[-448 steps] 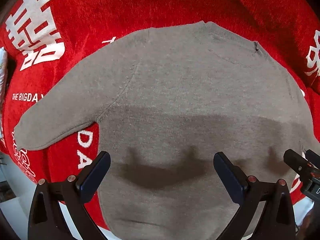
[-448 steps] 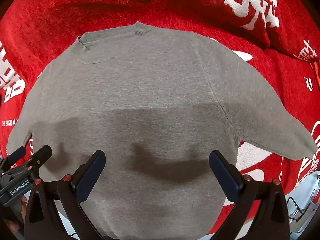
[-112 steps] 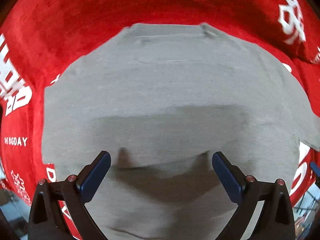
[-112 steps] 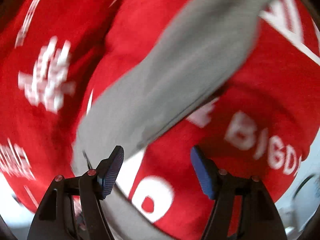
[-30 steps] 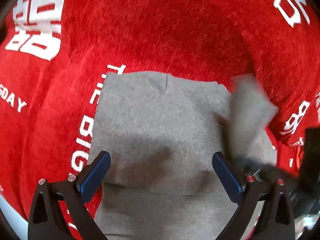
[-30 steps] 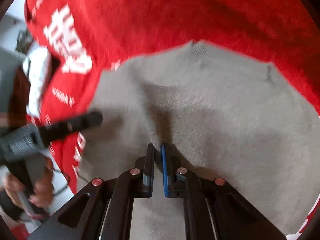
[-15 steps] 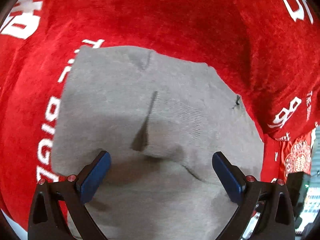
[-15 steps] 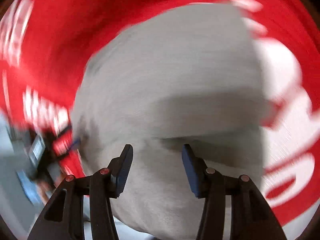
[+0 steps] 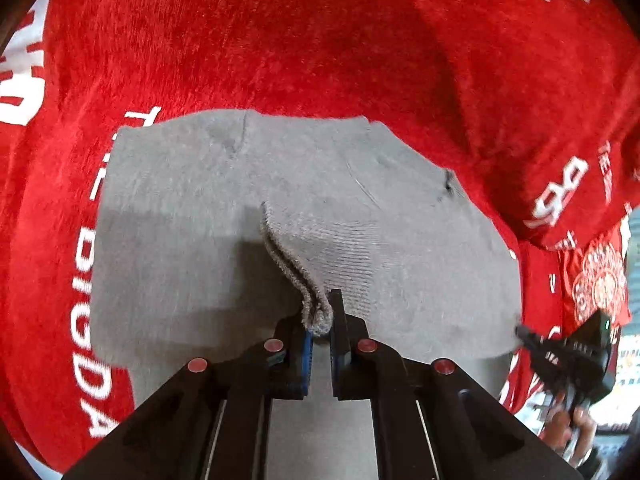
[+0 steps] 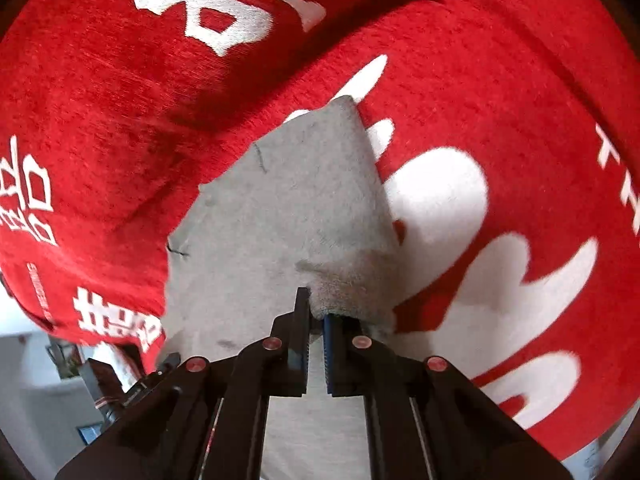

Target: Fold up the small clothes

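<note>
Left gripper (image 9: 319,330): clenched on a raised ridge of ribbed cuff or hem of the grey sweater (image 9: 192,216) — two plies are seen pinched between the blue pads.
Right gripper (image 10: 316,322): closed on a fuzzy edge of the same garment, nearest the camera.
Sweater position: laid on the red blanket (image 9: 320,40), with its neckline toward the far side in the left wrist view.
Progress: the sleeves are judged already folded in, since a roughly rectangular outline is shown; the lengthwise fold is judged not yet made.
Remaining: the gripped edge is probably to be carried toward the neckline and laid flat.
Knit: soft, matte, faintly fuzzy — limp where lifted.
Blanket: plush red pile, marked with white characters and lettering, rumpled into a fold at the far right.
</note>
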Tool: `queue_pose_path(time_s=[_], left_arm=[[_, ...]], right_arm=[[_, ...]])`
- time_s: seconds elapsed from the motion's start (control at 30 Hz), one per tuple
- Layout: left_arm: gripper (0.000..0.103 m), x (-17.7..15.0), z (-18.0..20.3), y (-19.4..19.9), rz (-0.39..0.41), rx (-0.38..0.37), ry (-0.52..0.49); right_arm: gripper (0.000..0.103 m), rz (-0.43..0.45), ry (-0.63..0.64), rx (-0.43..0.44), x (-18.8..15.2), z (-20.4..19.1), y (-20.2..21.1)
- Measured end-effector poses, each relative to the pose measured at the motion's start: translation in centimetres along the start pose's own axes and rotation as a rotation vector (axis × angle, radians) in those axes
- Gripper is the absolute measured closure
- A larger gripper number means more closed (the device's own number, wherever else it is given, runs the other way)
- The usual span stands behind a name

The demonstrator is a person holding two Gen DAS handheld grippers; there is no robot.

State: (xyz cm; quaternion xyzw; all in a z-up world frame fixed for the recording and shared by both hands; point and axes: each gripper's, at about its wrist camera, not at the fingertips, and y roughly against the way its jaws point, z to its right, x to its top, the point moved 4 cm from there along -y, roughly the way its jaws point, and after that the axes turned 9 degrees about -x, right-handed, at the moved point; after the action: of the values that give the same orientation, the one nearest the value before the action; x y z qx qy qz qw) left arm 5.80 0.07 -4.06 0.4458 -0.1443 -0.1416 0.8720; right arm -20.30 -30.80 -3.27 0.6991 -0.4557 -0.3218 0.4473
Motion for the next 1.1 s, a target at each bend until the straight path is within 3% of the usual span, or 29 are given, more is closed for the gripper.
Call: queue_pose_path(time_s=[0.17, 0.37, 0.47, 0.53, 0.57, 0.6, 0.77, 0.8, 0.83, 0.87, 1.0, 1.1], left_arm=[[0.095, -2.4, -0.3, -1.0, -0.035, 0.053, -0.015], [0.095, -3.4, -1.3, 0.2, -0.029, 0.162, -0.022], [0.095, -3.1, -1.8, 1.7, -0.015, 0.246, -0.041], [0.095, -2.8, -1.5, 2.7, 0.001, 0.248, -0.042], [0.095, -2.6, -1.7, 3.3, 0.008, 0.249, -0.046], [0.095, -2.5, -1.4, 3.5, 0.015, 0.253, -0.055], [0.095, -1.8, 1.0, 1.6, 0.011, 0.262, -0.097], [0.095, -1.8, 1.0, 1.2, 0.007, 0.266, -0.098], [0.095, -1.8, 1.2, 0.8, 0.006, 0.268, -0.099], [0.095, -1.8, 1.4, 0.0, 0.002, 0.275, -0.1], [0.095, -1.8, 1.4, -1.8, -0.009, 0.312, -0.078], [0.095, -2.1, 1.1, -2.1, -0.006, 0.331, -0.076]], right_arm=[[0.096, -0.051, 0.049, -0.046, -0.7, 0.9, -2.2], [0.091, -0.121, 0.057, -0.09, -2.6, 1.8, -0.8], [0.089, -0.018, 0.151, -0.104, -2.5, 0.8, 2.2], [0.066, 0.05, 0.175, -0.128, -1.3, 0.4, 3.2], [0.041, 0.075, 0.16, -0.139, 0.0, 0.6, 3.3], [0.04, 0.087, 0.137, -0.135, 1.0, 0.4, 3.0], [0.043, 0.073, 0.064, -0.107, 5.1, 0.2, -0.8], [0.051, 0.067, 0.072, -0.105, 5.5, -0.1, -1.4], [0.067, 0.052, 0.09, -0.103, 5.8, -0.6, -2.1], [0.095, 0.028, 0.125, -0.125, 5.8, -1.3, -2.8], [0.095, 0.113, 0.317, -0.278, 5.7, -3.6, -1.8], [0.094, 0.085, 0.357, -0.367, 5.8, -2.8, -3.4]])
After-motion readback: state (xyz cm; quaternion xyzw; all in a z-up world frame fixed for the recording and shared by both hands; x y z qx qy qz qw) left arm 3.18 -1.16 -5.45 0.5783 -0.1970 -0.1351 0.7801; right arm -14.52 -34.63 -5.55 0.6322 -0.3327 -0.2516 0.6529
